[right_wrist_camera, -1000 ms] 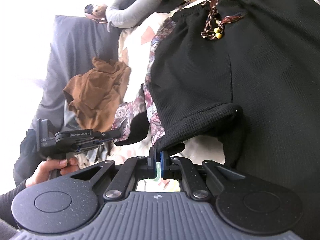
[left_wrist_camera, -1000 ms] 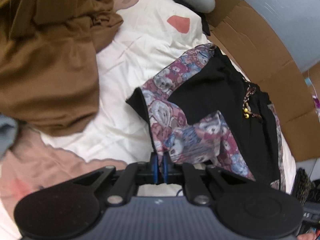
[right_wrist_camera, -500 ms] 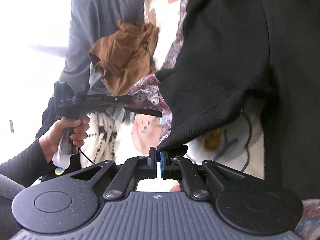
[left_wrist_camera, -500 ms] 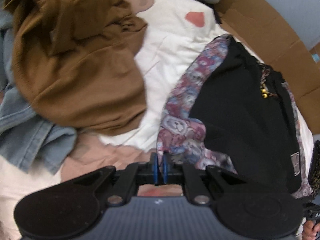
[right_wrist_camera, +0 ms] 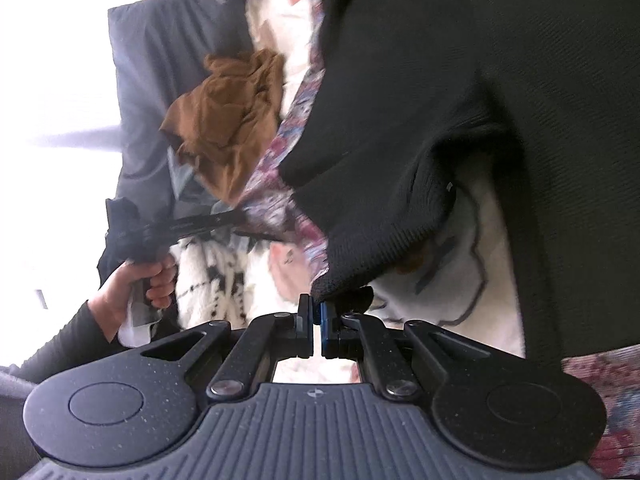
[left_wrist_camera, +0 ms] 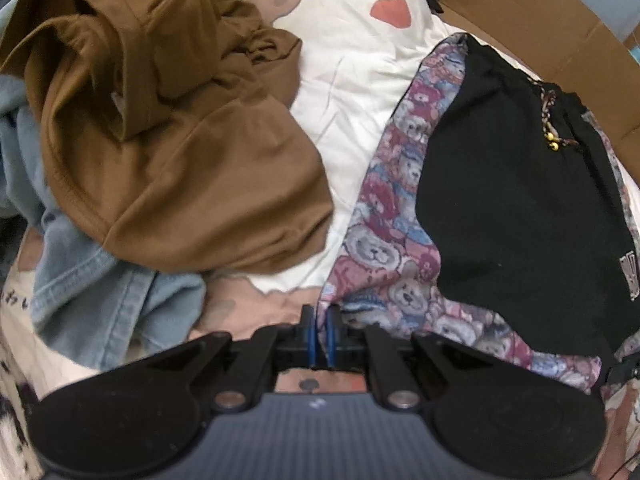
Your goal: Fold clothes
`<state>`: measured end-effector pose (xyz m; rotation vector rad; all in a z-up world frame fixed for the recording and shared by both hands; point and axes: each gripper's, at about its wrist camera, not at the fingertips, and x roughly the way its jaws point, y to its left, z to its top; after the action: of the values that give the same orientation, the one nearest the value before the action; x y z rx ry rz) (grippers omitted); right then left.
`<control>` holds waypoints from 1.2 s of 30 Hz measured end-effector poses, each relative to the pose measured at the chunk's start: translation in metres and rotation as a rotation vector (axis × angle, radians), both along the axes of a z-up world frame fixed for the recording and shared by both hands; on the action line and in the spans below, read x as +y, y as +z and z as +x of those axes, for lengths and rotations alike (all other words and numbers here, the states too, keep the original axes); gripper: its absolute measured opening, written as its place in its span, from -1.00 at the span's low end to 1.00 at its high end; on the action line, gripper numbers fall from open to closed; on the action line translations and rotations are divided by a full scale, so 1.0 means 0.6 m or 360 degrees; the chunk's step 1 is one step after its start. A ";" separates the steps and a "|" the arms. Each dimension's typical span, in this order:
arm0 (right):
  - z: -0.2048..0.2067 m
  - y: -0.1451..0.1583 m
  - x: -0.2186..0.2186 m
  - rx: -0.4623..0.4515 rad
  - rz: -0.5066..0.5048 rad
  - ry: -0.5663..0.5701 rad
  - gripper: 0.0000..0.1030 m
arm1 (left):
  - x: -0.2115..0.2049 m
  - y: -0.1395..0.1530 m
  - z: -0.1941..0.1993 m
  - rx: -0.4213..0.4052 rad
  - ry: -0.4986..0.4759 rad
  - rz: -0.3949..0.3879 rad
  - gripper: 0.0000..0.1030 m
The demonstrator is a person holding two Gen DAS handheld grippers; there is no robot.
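Observation:
The garment is a pair of black shorts (left_wrist_camera: 504,200) with teddy-bear print side panels (left_wrist_camera: 384,248) and a braided drawstring with yellow beads (left_wrist_camera: 554,140). It lies spread on the white bed cover. My left gripper (left_wrist_camera: 320,320) is shut on the bear-print corner at the near edge. My right gripper (right_wrist_camera: 318,308) is shut on the ribbed black hem (right_wrist_camera: 360,268), which is lifted off the cover. In the right wrist view the black shorts (right_wrist_camera: 440,100) fill the upper right. There the left gripper (right_wrist_camera: 240,214) shows blurred, held by a hand (right_wrist_camera: 148,284).
A crumpled brown garment (left_wrist_camera: 180,140) lies left of the shorts, over a light denim piece (left_wrist_camera: 100,292). The white printed bed cover (left_wrist_camera: 352,92) shows between them. Flattened cardboard (left_wrist_camera: 540,12) borders the far right. A grey cushion (right_wrist_camera: 160,80) stands behind the brown garment (right_wrist_camera: 232,120).
The left gripper pulled its bear-print corner out sideways and the folded-over flap has flattened. The right gripper sank and rolled while holding the black hem. Both stayed shut.

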<state>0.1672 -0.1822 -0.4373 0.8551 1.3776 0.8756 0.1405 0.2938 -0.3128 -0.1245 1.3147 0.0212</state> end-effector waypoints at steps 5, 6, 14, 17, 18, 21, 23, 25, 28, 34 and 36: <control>0.015 -0.030 -0.008 0.0008 -0.0189 -0.0076 -0.99 | -0.006 -0.053 0.015 0.0026 -0.0011 0.0021 -0.89; 0.018 -0.034 -0.009 0.0001 -0.0218 -0.0087 -0.99 | -0.007 -0.065 0.016 0.0032 -0.0018 0.0032 -0.89; 0.022 -0.043 0.008 -0.0105 -0.0256 -0.0013 -0.91 | 0.001 -0.095 0.004 0.0051 0.0028 0.0046 -0.89; 0.014 -0.035 0.020 -0.0202 -0.0290 0.0078 -0.54 | 0.007 -0.095 -0.001 0.0055 0.0034 0.0044 -0.89; 0.011 -0.032 0.029 -0.0254 -0.0317 0.0119 -0.31 | 0.008 -0.096 -0.002 0.0055 0.0039 0.0043 -0.89; 0.003 -0.021 0.055 -0.0424 -0.0407 0.0246 -0.25 | 0.008 -0.099 -0.004 0.0055 0.0045 0.0042 -0.89; 0.001 -0.018 0.066 -0.0481 -0.0420 0.0287 -0.25 | 0.008 -0.101 -0.004 0.0057 0.0040 0.0043 -0.89; 0.003 -0.019 0.074 -0.0513 -0.0411 0.0306 -0.25 | 0.009 -0.102 -0.005 0.0058 0.0040 0.0039 -0.89; 0.004 -0.020 0.086 -0.0556 -0.0400 0.0340 -0.28 | 0.011 -0.099 -0.007 0.0064 0.0031 0.0036 -0.89; -0.003 -0.003 0.086 -0.0531 -0.0279 0.0418 -0.87 | 0.011 -0.081 -0.019 0.0073 -0.0004 0.0028 -0.89; -0.009 0.004 0.084 -0.0501 -0.0230 0.0441 -0.90 | 0.011 -0.075 -0.022 0.0074 -0.0012 0.0029 -0.89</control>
<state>0.1618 -0.1317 -0.4351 0.3994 1.2781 1.0586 0.1273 0.3001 -0.3575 -0.1042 1.3609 0.0294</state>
